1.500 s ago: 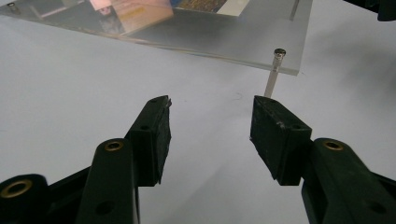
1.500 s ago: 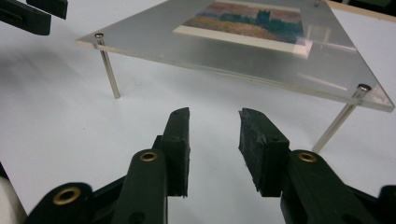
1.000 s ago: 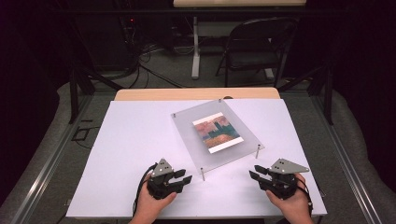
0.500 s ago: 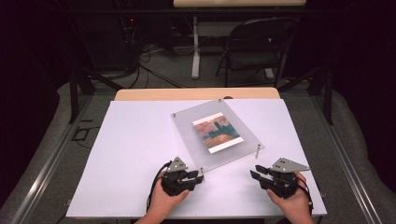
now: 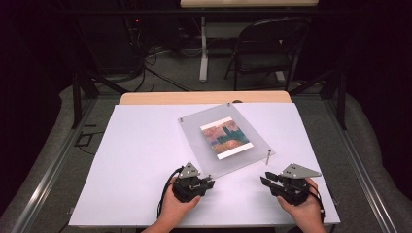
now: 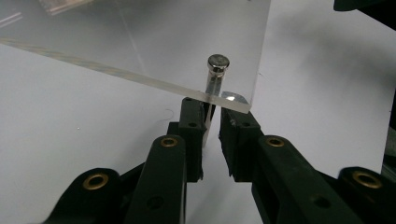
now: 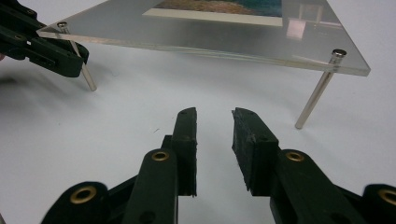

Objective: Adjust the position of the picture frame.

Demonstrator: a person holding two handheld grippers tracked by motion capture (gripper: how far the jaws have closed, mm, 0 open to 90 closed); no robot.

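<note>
A clear acrylic plate (image 5: 194,128) with a colourful picture (image 5: 224,138) under it stands on thin metal posts on the white tabletop. My left gripper (image 5: 210,183) is at the plate's near-left corner. Its jaws have just been closing and now pinch that corner's post (image 6: 217,65) just below the plate edge (image 6: 140,79), as the left gripper (image 6: 211,123) view shows. My right gripper (image 5: 265,178) rests near the front edge, short of the near-right post (image 5: 268,156). In its own view the right gripper (image 7: 214,116) stands open, nothing between its pads, and faces the plate (image 7: 233,42) and the post (image 7: 317,93).
The white board (image 5: 145,160) lies on a wooden table (image 5: 194,98). Beyond it stand a black folding chair (image 5: 267,48) and a table leg, with cables on the floor (image 5: 145,58). Metal rails run along both sides.
My left hand has slid right to the plate's near-left corner, and its jaws have closed around the post there. The right hand has stayed in place.
</note>
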